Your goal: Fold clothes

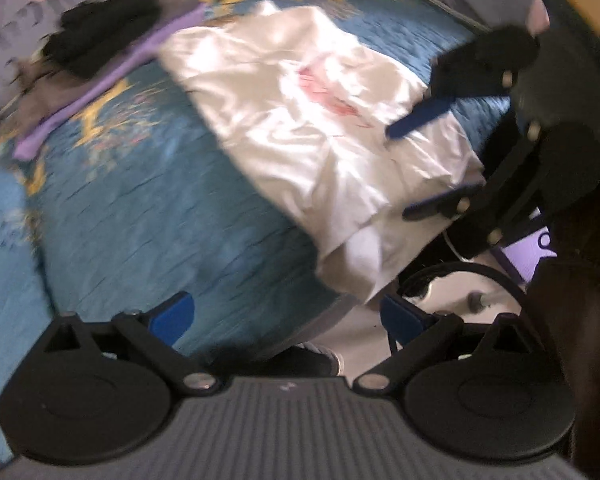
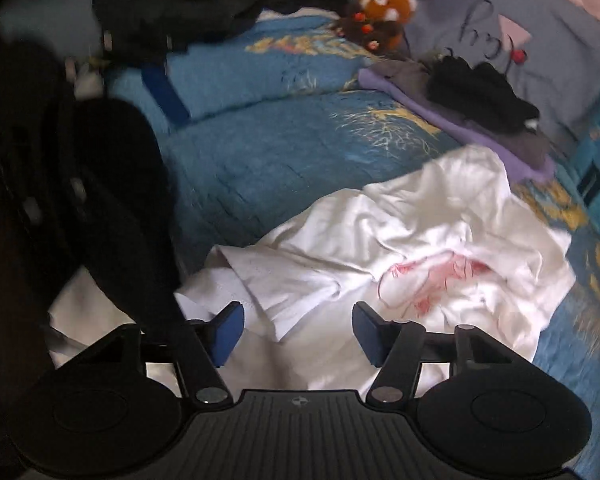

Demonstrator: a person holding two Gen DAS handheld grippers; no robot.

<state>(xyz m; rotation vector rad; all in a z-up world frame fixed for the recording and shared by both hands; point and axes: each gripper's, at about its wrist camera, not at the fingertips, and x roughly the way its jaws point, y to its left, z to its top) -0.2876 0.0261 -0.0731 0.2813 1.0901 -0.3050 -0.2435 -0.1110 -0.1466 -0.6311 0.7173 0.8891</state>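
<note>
White shirt (image 2: 400,248), red print: crumpled on the blue bedspread (image 2: 260,148), centre to 4 o'clock in the right wrist view. Folded pile (image 2: 480,104), black on grey on purple: 1 o'clock. Right tool (image 2: 298,330): jaws wide, empty, over the shirt's near edge. Left tool (image 1: 286,318): jaws wide, empty, above the bed edge.

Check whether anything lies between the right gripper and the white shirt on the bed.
Nothing visible does. The right gripper is open directly over the crumpled white shirt; the folded clothes pile sits farther back on the blue bedspread.
</note>
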